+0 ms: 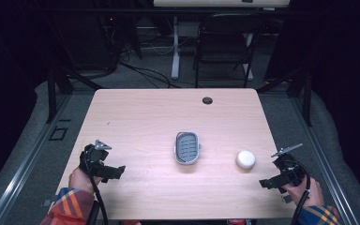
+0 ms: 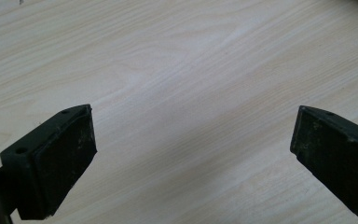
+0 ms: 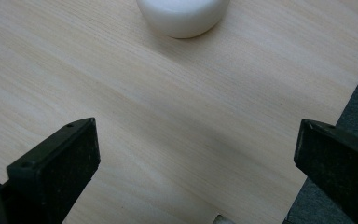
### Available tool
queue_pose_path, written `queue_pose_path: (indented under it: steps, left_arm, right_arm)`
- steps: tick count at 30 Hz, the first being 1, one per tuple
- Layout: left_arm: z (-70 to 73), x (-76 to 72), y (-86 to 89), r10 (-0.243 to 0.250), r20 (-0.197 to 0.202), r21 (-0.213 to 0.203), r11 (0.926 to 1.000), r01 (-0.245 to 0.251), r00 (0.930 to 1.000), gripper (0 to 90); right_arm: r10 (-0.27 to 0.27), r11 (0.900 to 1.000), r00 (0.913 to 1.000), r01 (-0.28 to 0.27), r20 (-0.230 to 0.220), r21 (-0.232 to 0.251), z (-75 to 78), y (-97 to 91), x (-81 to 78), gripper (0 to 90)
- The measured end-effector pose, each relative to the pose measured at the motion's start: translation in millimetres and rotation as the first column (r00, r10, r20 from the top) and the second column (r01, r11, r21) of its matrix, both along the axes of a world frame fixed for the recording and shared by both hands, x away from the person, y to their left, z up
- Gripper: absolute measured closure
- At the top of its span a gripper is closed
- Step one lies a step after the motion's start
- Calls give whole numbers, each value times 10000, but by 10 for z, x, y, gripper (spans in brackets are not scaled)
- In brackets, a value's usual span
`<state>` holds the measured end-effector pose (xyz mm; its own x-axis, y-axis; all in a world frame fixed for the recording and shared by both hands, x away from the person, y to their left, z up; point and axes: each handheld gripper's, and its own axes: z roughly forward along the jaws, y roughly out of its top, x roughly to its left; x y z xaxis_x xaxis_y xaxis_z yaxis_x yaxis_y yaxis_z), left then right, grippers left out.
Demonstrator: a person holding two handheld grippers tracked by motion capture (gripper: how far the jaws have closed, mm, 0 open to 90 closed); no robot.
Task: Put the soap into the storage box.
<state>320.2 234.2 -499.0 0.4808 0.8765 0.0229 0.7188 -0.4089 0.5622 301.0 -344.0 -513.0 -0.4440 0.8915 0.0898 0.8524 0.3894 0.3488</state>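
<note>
Nothing readable anywhere here, no labels, brands or numbers on anything. There might be a marking on the floor left of the table [image 1: 122,117], but it's too blurry to tell.

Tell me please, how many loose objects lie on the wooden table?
2. A grey soap dish lies near the table's middle. A white round soap bar lies to its right, close ahead of the right gripper.

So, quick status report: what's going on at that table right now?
Left tongs open, empty, over bare wood. Right tongs open, empty, near round white soap bar. Grey oval slotted dish sits mid-table, empty. Nothing between.
</note>
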Motion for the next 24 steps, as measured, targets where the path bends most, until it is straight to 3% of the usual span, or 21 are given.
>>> queue_pose_path:
  steps: [5,6,8,15,16,24]
  left_arm:
    - [4,-3,-5,-19,52,71,10000,18,10000,0]
    - [4,-4,-3,7,74,40,10000,-8,10000,0]
    - [4,-5,-3,-20,61,54,10000,20,10000,0]
    - [5,-3,-5,-43,63,50,10000,43,10000,0]
    - [5,-4,-5,-45,67,54,10000,45,10000,0]
    - [3,-2,-9,-47,31,59,10000,46,10000,0]
  right_arm:
    - [190,9995,9996,-196,-228,-267,-10,-4,8,0]
    - [119,9999,9998,-118,-187,42,-19,11,4,0]
    - [222,9996,9996,-225,-186,-180,-18,13,10,0]
    - [301,9991,9993,-308,-243,-303,-28,35,14,0]
    - [222,9997,9996,-224,-193,-98,-38,47,12,0]
    - [542,9971,9978,-561,-378,-513,-30,86,57,0]
